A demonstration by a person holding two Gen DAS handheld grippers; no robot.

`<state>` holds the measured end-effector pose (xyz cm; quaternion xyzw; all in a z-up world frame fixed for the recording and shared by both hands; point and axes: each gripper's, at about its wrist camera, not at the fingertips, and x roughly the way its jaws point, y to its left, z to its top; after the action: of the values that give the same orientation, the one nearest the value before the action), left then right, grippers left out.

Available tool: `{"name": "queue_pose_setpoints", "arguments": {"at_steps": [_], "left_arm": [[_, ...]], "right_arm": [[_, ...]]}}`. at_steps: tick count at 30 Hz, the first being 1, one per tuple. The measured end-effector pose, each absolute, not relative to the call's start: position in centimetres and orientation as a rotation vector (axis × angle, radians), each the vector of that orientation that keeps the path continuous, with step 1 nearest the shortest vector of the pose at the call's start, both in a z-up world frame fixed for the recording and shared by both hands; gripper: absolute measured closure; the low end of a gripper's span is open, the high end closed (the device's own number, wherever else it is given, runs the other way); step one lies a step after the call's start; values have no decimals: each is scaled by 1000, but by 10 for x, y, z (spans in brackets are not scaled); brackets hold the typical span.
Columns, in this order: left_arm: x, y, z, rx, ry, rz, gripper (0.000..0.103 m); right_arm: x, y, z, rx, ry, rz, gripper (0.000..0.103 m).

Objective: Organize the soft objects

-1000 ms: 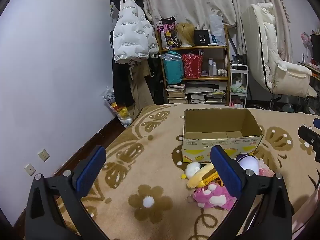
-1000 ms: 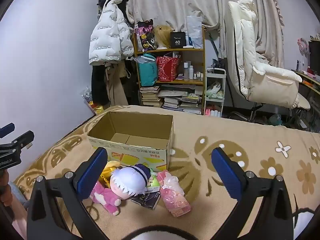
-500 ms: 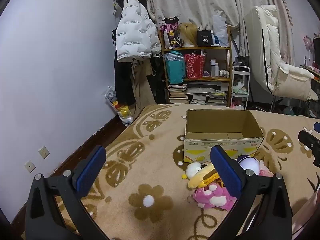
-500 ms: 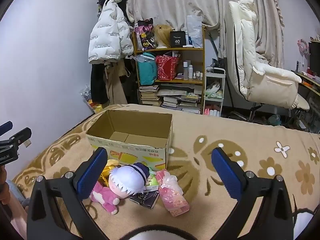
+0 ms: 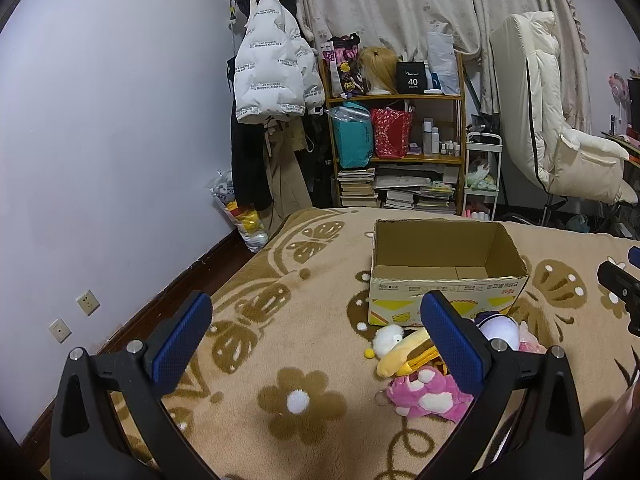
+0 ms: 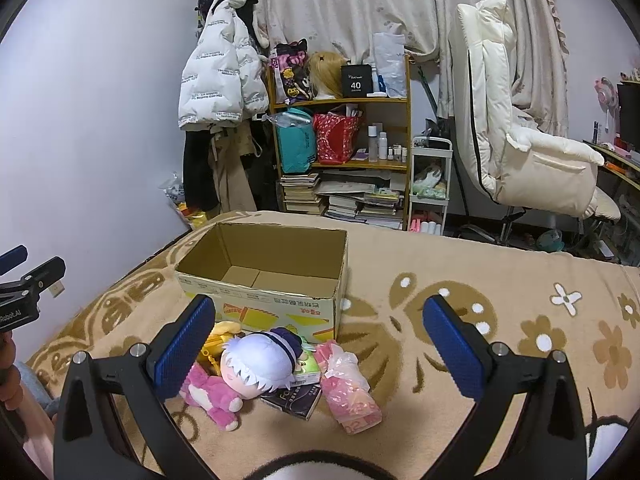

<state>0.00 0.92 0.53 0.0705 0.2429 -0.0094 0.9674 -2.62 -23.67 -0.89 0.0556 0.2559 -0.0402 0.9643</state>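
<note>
Little has shifted since a second ago: both views have only drifted slightly. Left gripper (image 5: 316,338) hovers wide open and empty above the beige flower-patterned blanket (image 5: 280,304). Pink plush toy (image 6: 212,394) and white-haired doll (image 6: 256,364) lie against the open cardboard box (image 6: 272,280). Right gripper (image 6: 318,340) hovers likewise spread, holding nothing.

One cardboard box (image 6: 276,280), three plush toys (image 6: 260,364), one pink packet (image 6: 348,388), two claws (image 6: 316,344), both wide apart

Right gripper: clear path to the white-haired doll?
Probably yes. The right gripper is open and empty, and the white-haired doll lies on top of the pile before the cardboard box, with nothing covering it.
</note>
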Motion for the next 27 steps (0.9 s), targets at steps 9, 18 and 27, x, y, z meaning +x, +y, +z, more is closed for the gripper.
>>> {"name": "queue_pose_setpoints", "arguments": {"at_steps": [9, 18, 27], "left_arm": [[0, 10, 5, 142, 491, -19, 0], [0, 10, 3, 145, 490, -17, 0], [1, 10, 3, 146, 491, -18, 0]], "right_arm": [[-29, -236, -6, 117, 522, -82, 0], [-29, -236, -8, 118, 521, -82, 0], [-29, -236, -8, 119, 522, -83, 0]]}}
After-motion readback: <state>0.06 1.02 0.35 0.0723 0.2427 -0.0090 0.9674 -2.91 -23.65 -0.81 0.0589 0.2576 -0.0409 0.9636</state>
